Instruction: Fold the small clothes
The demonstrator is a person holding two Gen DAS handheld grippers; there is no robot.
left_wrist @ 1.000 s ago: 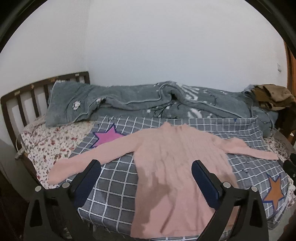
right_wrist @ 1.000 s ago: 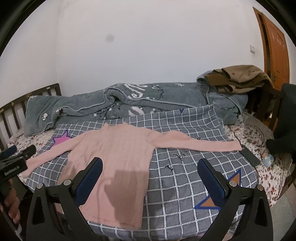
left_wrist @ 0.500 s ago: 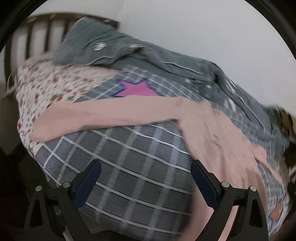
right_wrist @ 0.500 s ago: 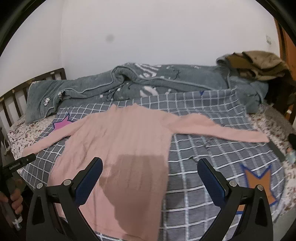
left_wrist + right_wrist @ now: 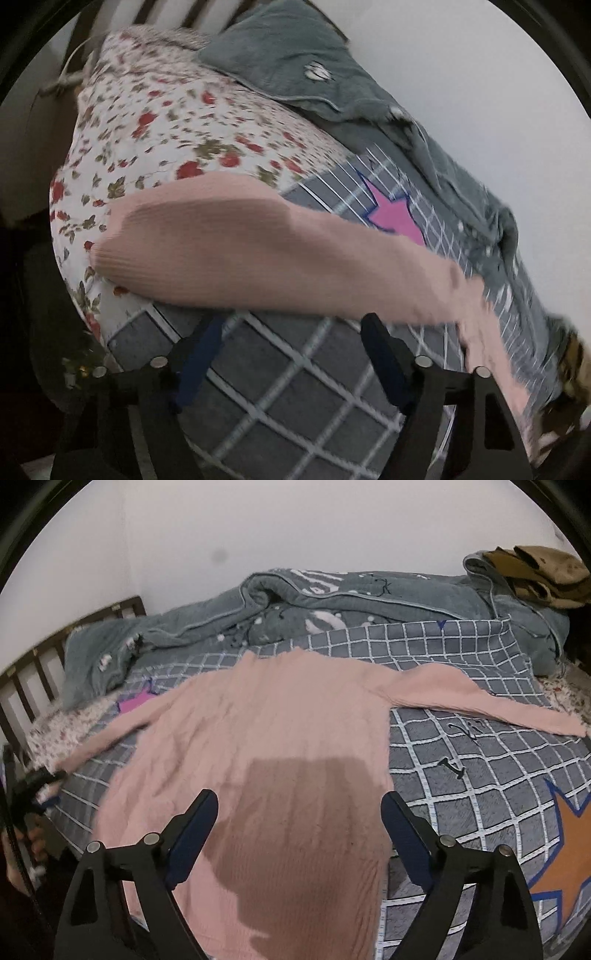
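Observation:
A pink ribbed long-sleeved sweater (image 5: 280, 746) lies flat, front up, on a grey checked blanket (image 5: 480, 775), both sleeves spread out. My right gripper (image 5: 299, 812) is open and empty, hovering over the sweater's lower body. My left gripper (image 5: 291, 336) is open and empty, close above the blanket just in front of the sweater's left sleeve (image 5: 229, 251), near its cuff. The left gripper also shows at the far left of the right wrist view (image 5: 33, 786), by that cuff.
A crumpled grey-blue quilt (image 5: 332, 598) lies along the wall side of the bed. A floral sheet (image 5: 166, 122) covers the mattress under the blanket. A wooden headboard (image 5: 44, 664) stands at the left. Brown clothes (image 5: 539, 576) are piled at the far right.
My left gripper has swung left and down to the sweater's left sleeve cuff. My right gripper has moved in closer over the sweater's body. Both stay open.

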